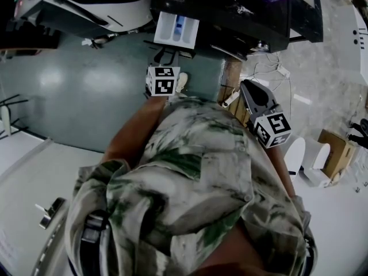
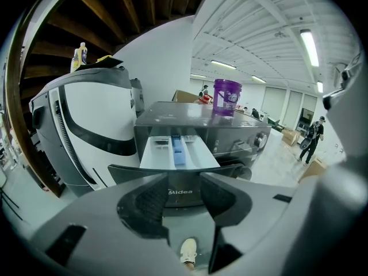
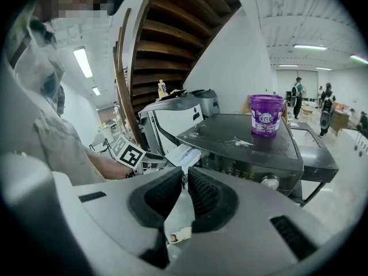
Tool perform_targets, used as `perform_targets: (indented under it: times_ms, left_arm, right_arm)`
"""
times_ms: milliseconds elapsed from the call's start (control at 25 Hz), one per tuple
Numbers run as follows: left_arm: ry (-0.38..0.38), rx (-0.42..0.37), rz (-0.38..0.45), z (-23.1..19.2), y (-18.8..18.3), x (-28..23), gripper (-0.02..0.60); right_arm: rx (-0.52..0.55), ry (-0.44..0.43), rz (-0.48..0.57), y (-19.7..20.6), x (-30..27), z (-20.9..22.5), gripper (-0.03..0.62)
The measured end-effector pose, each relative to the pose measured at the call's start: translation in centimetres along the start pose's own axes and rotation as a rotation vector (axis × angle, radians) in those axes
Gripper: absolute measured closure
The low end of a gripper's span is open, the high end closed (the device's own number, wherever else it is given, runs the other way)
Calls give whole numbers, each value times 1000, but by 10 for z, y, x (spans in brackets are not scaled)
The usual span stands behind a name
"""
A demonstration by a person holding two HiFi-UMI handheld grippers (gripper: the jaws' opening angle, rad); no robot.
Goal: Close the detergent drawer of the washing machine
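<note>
The white detergent drawer [image 1: 176,29] with a blue insert stands pulled out from the dark grey washing machine [image 1: 253,16]. In the left gripper view the drawer [image 2: 175,152] is straight ahead, its dark front panel just beyond the jaws. My left gripper [image 2: 183,197] is open, with nothing between its pads. In the head view the left gripper [image 1: 165,59] hovers just below the drawer. My right gripper [image 3: 185,180] is shut and empty. It hangs back at the right [image 1: 250,88], beside the machine's front. From there the drawer [image 3: 184,153] shows at the machine's left.
A purple tub [image 2: 227,96] stands on the machine's top. A large white appliance [image 2: 86,125] sits to the left, under a wooden staircase [image 3: 167,33]. A cardboard box [image 1: 335,148] lies on the floor at the right. People [image 2: 313,140] stand far back in the hall.
</note>
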State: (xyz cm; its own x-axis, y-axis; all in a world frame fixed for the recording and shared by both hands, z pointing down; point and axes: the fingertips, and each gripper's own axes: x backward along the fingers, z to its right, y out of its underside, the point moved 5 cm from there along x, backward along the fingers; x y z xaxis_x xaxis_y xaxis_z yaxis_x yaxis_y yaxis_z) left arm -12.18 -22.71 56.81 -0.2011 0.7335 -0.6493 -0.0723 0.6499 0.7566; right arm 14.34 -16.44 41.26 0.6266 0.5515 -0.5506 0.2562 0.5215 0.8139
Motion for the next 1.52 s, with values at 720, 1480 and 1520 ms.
perform_targets:
  times_ms: [720,1480,1520]
  left_arm:
    - [18,-23,-4,-6,-16,-16,400]
    - [26,-35,-7,-11,-36,-39,400]
    - [26,-34,-7,-11,-37,-40,401]
  right_arm:
    - [-10,39,10,-5,-1,8,540]
    - [-36,70,13,-9,-8,20,540]
    - [-36,71,13,-9,-8,21,540]
